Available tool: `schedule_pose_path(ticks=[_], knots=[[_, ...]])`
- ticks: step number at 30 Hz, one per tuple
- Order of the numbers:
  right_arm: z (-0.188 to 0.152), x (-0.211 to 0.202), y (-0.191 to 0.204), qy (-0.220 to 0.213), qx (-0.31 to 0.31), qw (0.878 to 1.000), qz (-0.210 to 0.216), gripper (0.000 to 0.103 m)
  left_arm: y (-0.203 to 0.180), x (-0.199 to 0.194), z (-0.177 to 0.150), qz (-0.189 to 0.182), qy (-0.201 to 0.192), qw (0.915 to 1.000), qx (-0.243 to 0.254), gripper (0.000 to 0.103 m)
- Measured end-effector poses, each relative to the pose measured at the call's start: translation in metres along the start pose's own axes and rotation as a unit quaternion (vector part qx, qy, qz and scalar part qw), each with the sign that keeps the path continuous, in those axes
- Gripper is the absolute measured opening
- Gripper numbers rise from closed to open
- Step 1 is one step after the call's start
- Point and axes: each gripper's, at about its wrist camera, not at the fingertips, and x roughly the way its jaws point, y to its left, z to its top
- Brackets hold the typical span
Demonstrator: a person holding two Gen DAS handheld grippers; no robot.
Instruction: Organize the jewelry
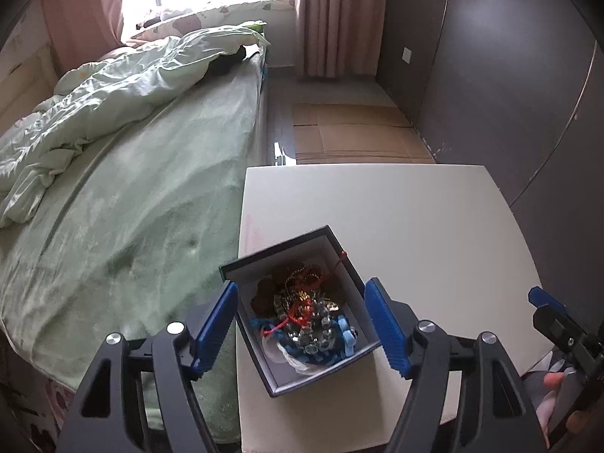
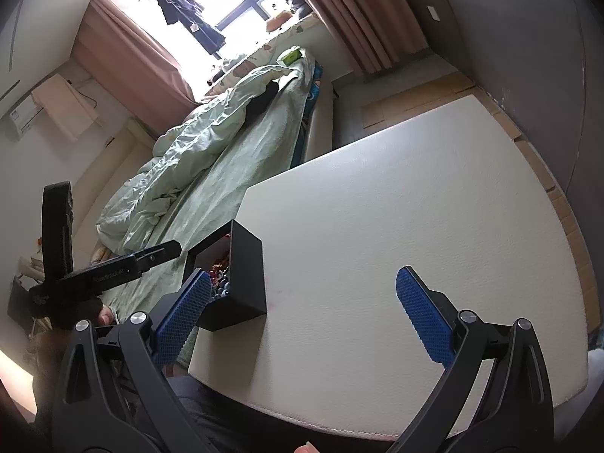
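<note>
- the left gripper (image 1: 301, 330) has its blue-padded fingers (image 1: 215, 330) spread wide, one on each side of the open jewelry box (image 1: 349, 264), pressing on nothing; no earlier view is given, so only this spread stance can be told.
- the right gripper (image 2: 315, 319) also has its fingers (image 2: 424, 321) parted, with only bare desk between them, and holds nothing.
- the jewelry box, dark outside and pale inside, sits near the desk's left edge beside the bed, turned corner-on to the left wrist camera.
- inside lies a tangled heap of jewelry (image 1: 302, 313): clear bead bracelets, a red cord that trails up over the box's far rim, blue and white braided pieces, light blue bits, some gold-toned chain. individual pieces are hard to separate by eye.
- the left fingers point steeply down over the heap, which reads as lining up to reach into the box; judging by the tangle, one piece may drag others along.
- the right gripper hangs low over the near part of the white desk (image 2: 396, 207), apart from the box, probably waiting to steady the box or receive a piece.
- the rest of the desk is bare, leaving room to lay pieces out.
- beyond it, a bed (image 1: 124, 196) with green sheet and rumpled duvet, pink curtains (image 1: 332, 19) by a bright window, flattened cardboard (image 1: 351, 132) on the floor.
</note>
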Motion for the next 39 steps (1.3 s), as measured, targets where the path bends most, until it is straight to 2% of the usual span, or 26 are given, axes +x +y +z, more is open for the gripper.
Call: schedule_pose_path(ticks=[3,10,22,30,39], knots=[[-0.002,-0.003,0.004,-0.002,-0.004,1.000,-0.001,0.098,0.000,-0.009,-0.008,-0.007,-0.013,0.9999,-0.006,0.084],[-0.014,-0.017,0.016,-0.013,-0.014,1.000,-0.003,0.098,-0.006,-0.032,-0.035,-0.028,-0.042,0.9986,-0.017,0.094],[-0.044,-0.060,0.026,-0.037,-0.044,0.997,-0.058,0.098,-0.018,-0.064,-0.087,-0.055,-0.109,0.9923,-0.017,0.094],[-0.066,-0.082,0.036,-0.037,-0.066,0.994,-0.084,0.098,-0.030,-0.084,-0.113,-0.062,-0.136,0.9888,-0.001,0.094],[-0.087,-0.108,0.043,-0.034,-0.078,0.991,-0.099,0.098,-0.033,-0.103,-0.143,-0.056,-0.150,0.9870,-0.010,0.094]])
